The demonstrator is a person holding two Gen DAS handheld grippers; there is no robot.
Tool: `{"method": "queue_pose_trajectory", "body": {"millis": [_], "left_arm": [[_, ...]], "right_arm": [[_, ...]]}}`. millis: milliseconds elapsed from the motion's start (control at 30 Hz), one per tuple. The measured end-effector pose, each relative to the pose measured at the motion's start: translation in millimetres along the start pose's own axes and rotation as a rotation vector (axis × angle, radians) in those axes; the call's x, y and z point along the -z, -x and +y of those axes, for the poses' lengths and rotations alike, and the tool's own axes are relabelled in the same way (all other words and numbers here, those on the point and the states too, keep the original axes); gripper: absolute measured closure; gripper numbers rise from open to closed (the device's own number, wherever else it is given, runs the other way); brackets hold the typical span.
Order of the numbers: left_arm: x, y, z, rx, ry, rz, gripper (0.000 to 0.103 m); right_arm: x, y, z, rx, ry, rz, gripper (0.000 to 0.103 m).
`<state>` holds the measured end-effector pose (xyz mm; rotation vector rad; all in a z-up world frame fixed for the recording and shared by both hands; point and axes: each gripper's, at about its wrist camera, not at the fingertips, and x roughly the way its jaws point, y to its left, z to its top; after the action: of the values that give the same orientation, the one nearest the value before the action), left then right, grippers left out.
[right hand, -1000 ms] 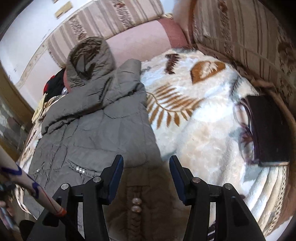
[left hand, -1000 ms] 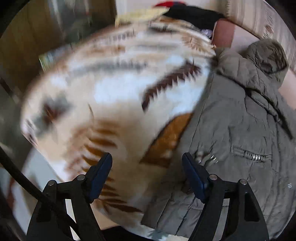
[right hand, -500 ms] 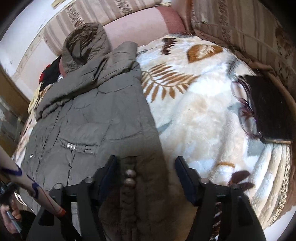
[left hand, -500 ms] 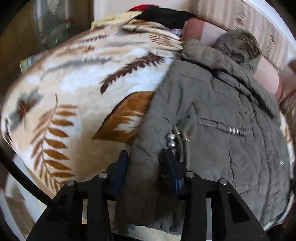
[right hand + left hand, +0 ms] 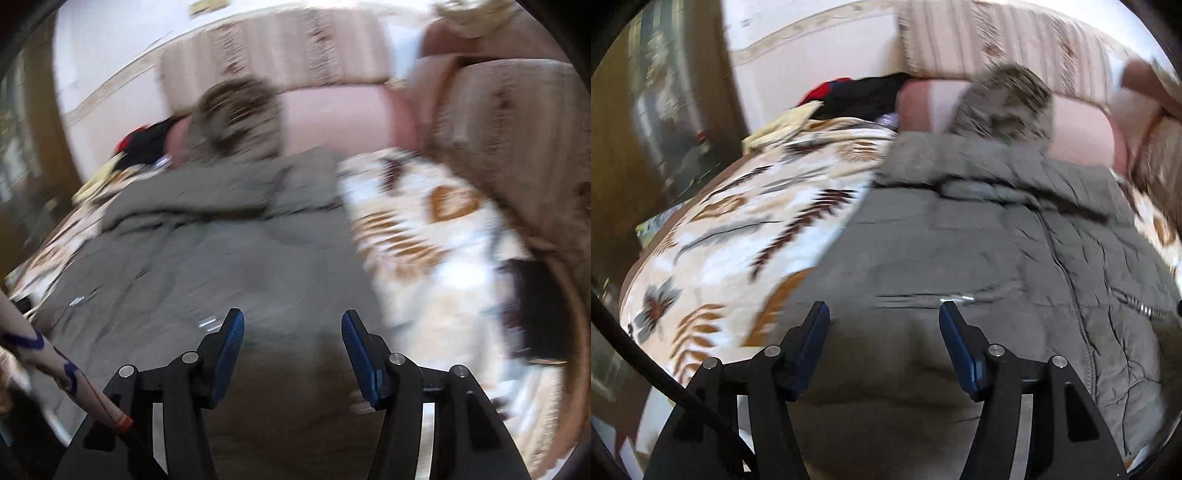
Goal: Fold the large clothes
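Both grippers, left gripper (image 5: 884, 332) and right gripper (image 5: 291, 334), gape wide, holding nothing, over the hooded jacket's (image 5: 960, 258) hem. Judged step: the first fold. Next, pinch the hem and carry it toward twelve o'clock.

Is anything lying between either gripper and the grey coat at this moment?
Nothing visible does. The left gripper and right gripper both sit with jaws apart directly over the hem end of the grey coat, which lies on the leaf-print blanket. Both views are motion-blurred.
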<state>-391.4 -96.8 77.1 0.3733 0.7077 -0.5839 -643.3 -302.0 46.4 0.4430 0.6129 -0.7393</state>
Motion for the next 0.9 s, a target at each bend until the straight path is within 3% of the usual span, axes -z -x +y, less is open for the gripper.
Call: {"method": "queue_pose_trajectory", "body": {"millis": [67,300,900], "left_arm": [[7.2,-9.6,-21.4,0.007,-0.031,0.013,0.042],[27.7,-35.4,-48.7,-0.016,-0.087,0.061,0.041],[31.4,-39.7,-48.4,-0.023,-0.097,0.052,0.034]], "right_arm": [[7.5,-8.0,18.6,-0.033,0.045,0.035,0.043],[30.4,-36.1,46.2,0.039,0.194,0.119,0.042],[28.1,-45.6,45.3,0.058,0.18,0.133,0.04]]}}
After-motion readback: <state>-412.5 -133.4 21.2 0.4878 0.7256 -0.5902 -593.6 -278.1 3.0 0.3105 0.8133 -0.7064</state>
